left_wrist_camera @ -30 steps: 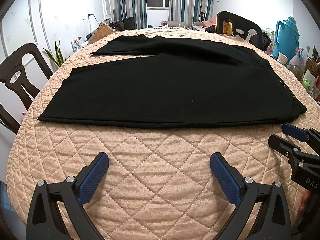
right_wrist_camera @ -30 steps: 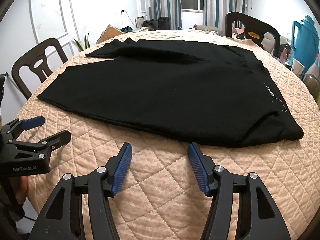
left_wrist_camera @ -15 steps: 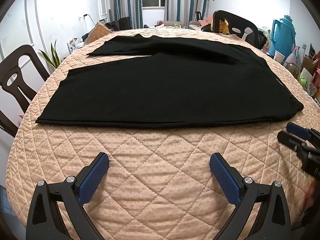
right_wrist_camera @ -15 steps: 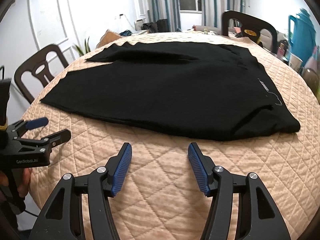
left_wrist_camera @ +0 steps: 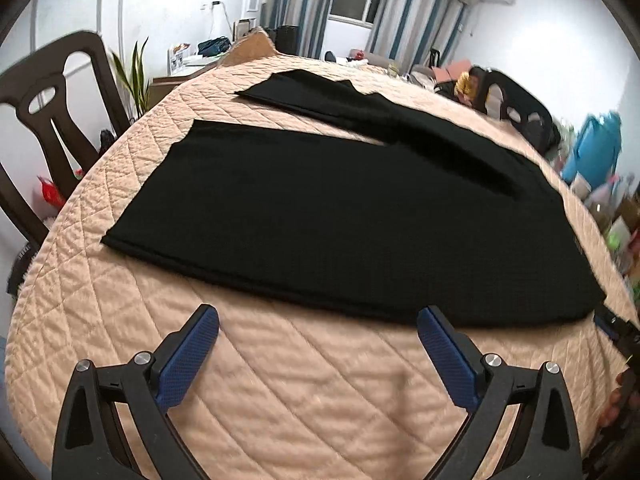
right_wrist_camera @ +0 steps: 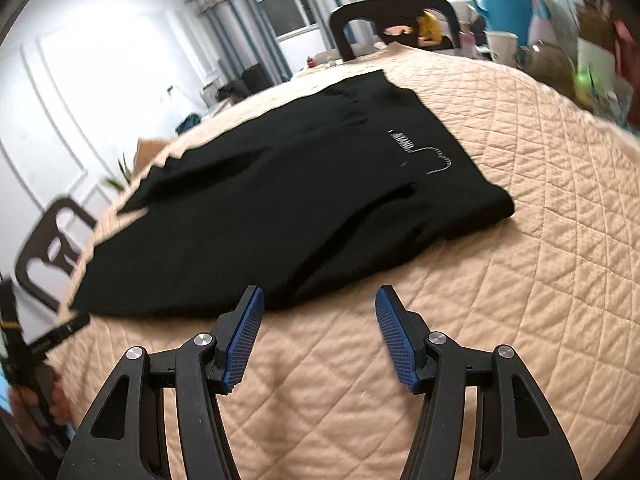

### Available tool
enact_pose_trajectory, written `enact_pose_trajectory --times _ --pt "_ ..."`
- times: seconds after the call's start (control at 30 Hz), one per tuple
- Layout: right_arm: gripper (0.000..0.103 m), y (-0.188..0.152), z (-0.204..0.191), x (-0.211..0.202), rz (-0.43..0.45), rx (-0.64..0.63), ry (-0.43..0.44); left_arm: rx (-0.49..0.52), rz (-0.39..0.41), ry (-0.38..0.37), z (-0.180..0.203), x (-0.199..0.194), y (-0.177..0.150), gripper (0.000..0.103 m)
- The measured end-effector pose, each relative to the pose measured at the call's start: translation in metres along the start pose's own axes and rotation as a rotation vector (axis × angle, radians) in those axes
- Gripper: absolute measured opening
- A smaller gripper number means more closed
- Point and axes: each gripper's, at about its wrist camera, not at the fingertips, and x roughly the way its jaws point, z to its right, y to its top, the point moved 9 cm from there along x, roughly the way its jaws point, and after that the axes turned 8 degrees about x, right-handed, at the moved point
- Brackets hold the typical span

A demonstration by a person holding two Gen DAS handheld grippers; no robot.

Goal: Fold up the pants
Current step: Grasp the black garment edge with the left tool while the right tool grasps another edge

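Pants point(left_wrist_camera: 340, 216), black, lie flat on the quilted tablecloth point(left_wrist_camera: 280, 380) of the round table, both legs spread apart toward your left and the waistband point(right_wrist_camera: 452, 184) toward your right. No fold appears made, so by the look of it the whole task remains: one leg over the other, then the length folded up. Your left gripper point(left_wrist_camera: 318, 354) hovers just short of the near leg's edge, jaws parted and empty. Your right gripper point(right_wrist_camera: 318, 334) hangs near the waist end, likewise spread and holding nothing. Neither visibly touches the fabric.
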Motion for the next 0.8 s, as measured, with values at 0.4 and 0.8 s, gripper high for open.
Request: enact_pose_trajectory --times 0.4,0.8 --pt "0.050 0.042 0.032 0.013 0.076 0.242 0.008 -0.090 0.035 0.114 -0.033 0.012 0.025 0.043" --pt "0.015 0.042 0.045 -0.012 0.092 0.307 0.105 -0.184 0.085 0.011 -0.058 -0.012 0.027 0.005"
